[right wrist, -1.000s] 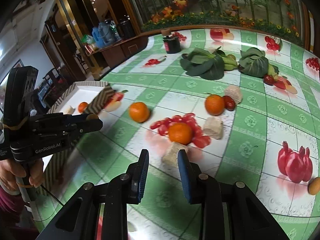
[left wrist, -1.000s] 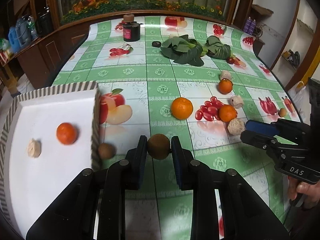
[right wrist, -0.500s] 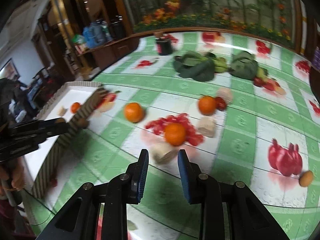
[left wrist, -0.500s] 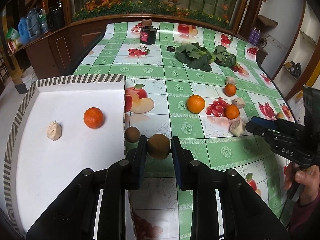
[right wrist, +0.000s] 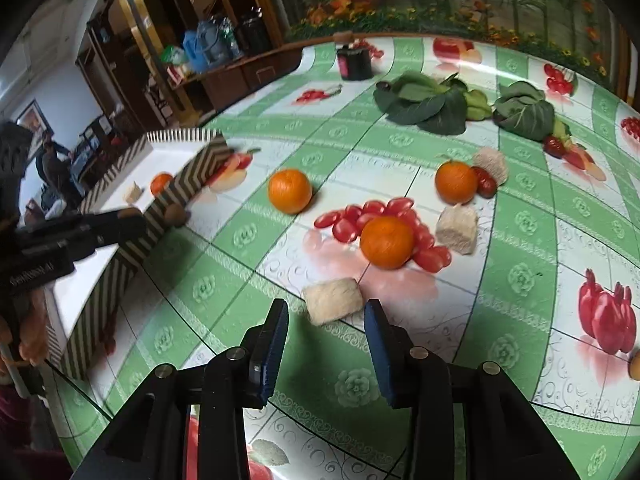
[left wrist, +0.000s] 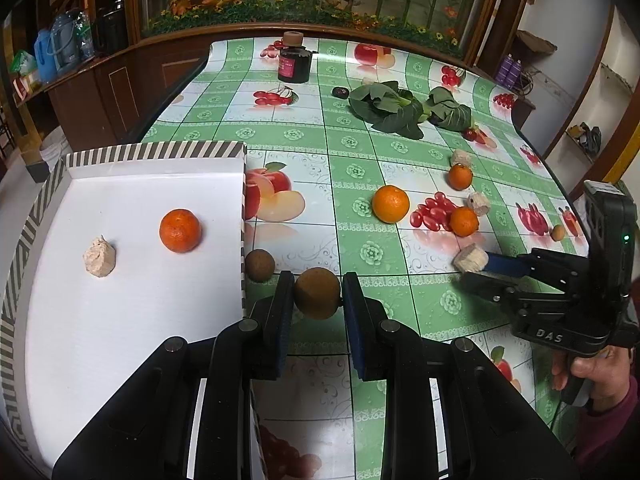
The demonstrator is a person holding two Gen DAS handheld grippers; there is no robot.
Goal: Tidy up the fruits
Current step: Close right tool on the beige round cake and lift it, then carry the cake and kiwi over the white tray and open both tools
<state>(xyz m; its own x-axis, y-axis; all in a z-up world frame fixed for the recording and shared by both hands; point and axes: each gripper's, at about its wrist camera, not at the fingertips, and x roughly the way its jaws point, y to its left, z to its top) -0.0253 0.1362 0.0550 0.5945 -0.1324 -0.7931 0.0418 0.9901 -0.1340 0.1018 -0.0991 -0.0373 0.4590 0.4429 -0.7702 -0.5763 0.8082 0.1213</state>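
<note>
Brown fruit [left wrist: 317,293] clamped between left gripper [left wrist: 316,300] jaws, beside tray [left wrist: 160,152].

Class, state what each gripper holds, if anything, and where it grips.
Left gripper: brown round fruit, pinched across its middle. Right gripper: nothing; jaws just opening, beige chunk ahead, untouched.

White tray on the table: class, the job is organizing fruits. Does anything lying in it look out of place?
Yes. The tray holds an orange and, left of it, a pale beige lump that does not look like fruit. It resembles the beige chunks scattered on the tablecloth among the oranges.
</note>
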